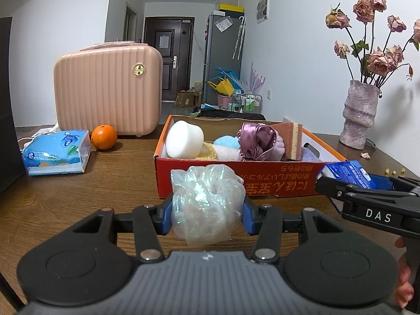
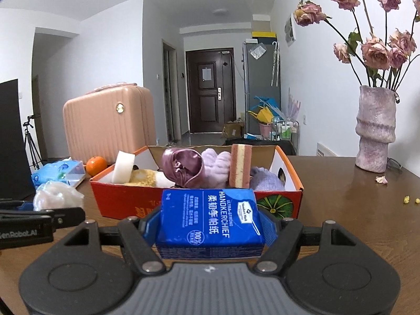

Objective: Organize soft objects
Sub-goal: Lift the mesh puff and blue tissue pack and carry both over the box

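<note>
Cardboard box [image 2: 199,204] on wooden surface [image 1: 78,197], already filled with sponges and cloths. Right tongs [image 2: 210,225] clamp blue handkerchief pack [image 2: 210,218] just before box's near wall. Left tongs [image 1: 207,215] squeeze iridescent scrunchie [image 1: 207,202], nearside of box.

A crumpled, half-clear iridescent pouf [image 1: 207,199] sits between the blue pads of the left tongs [image 1: 207,216], squeezed at both sides, above the bench [image 1: 105,183] and just before the box. A blue handkerchief pack [image 2: 210,220] with white print lies flat in the right tongs [image 2: 210,232], held by its two sides, near the front wall of the orange cardboard box [image 2: 118,199]. Inside the box lie a white round sponge [image 1: 185,143], a yellow fluffy piece [image 2: 143,177], a mauve satin piece [image 2: 182,166], a lilac plush piece [image 2: 216,166], an upright pink and yellow sponge [image 2: 240,165] and a lavender cloth [image 2: 265,181].
</note>
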Demonstrator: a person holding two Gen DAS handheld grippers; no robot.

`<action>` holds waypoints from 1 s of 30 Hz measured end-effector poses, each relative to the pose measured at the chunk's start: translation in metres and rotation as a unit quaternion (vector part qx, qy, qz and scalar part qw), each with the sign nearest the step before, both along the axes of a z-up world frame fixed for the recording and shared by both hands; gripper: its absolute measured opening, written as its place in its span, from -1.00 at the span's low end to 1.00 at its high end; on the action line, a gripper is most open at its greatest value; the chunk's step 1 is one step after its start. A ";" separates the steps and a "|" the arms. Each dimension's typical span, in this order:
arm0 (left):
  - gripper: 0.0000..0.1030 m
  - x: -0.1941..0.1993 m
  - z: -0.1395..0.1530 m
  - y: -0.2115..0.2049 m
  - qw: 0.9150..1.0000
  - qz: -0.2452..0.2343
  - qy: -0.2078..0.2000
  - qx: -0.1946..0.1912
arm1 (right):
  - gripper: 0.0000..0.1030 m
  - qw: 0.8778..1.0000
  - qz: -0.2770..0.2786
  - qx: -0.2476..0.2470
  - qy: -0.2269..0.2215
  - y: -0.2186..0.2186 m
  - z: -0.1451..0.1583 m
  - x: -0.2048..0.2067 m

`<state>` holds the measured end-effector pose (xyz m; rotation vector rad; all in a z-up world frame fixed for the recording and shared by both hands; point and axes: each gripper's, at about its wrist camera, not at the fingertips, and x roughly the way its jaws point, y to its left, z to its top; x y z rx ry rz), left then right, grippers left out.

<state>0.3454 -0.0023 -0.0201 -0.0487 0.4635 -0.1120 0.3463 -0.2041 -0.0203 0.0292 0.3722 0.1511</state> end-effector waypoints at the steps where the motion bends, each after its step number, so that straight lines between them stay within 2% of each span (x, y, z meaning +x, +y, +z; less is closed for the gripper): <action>1: -0.03 0.000 0.000 0.000 1.000 0.000 0.000 0.000 | 0.41 1.000 0.001 0.000 -0.001 0.000 0.000 0.000; 14: -0.03 0.007 0.007 0.000 1.000 0.008 -0.013 -0.006 | 0.41 1.000 0.003 -0.010 -0.030 0.004 0.010 0.002; 30: -0.03 0.037 0.023 -0.016 0.999 0.014 -0.047 -0.009 | 0.41 0.998 -0.021 -0.005 -0.061 -0.001 0.021 0.036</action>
